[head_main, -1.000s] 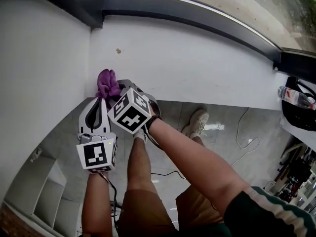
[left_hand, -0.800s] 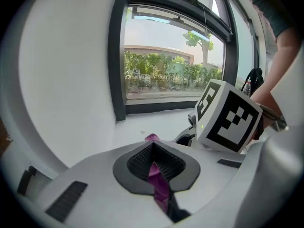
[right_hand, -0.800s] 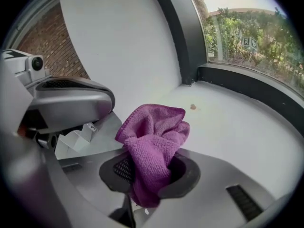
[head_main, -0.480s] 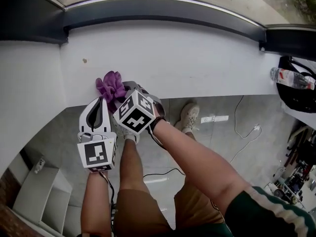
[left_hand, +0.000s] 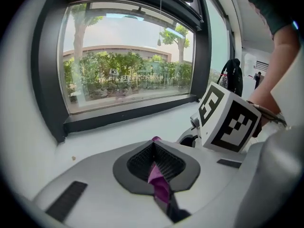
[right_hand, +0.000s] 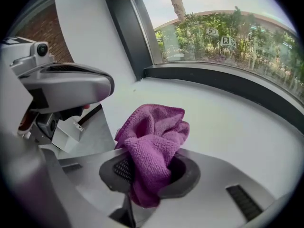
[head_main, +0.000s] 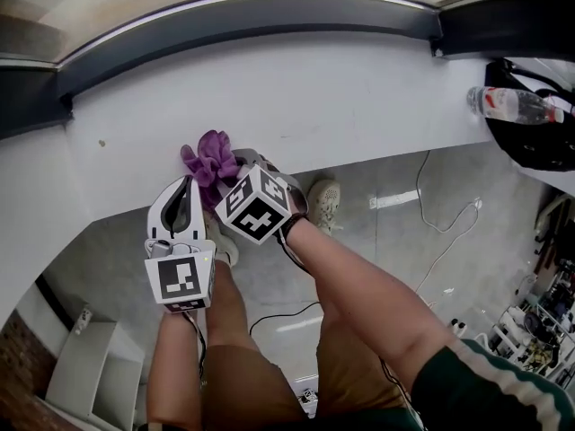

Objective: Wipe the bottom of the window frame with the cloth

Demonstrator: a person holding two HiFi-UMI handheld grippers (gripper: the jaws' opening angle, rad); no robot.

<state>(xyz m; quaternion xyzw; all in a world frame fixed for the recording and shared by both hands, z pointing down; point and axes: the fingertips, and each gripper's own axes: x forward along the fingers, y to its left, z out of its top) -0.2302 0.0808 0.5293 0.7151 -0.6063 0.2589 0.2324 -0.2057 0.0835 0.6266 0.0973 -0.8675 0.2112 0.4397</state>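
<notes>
- The dark window frame (head_main: 269,12) runs along the far side, and its bottom rail (left_hand: 133,113) sits directly behind the white sill (head_main: 359,97).
- The right gripper (head_main: 235,165) reaches over the sill's front edge. Its jaws are clamped on a purple cloth (right_hand: 154,146).
- The left gripper (head_main: 185,185) is just beside it on the left. Its jaws are pressed together with a thin strip of the same cloth pinched in the seam.
- The cloth bunches up beyond the right gripper's tips, above the front of the sill and well short of the bottom rail. I cannot tell whether it touches the sill.
- A plastic water bottle (head_main: 512,104) lies at the far right.
</notes>
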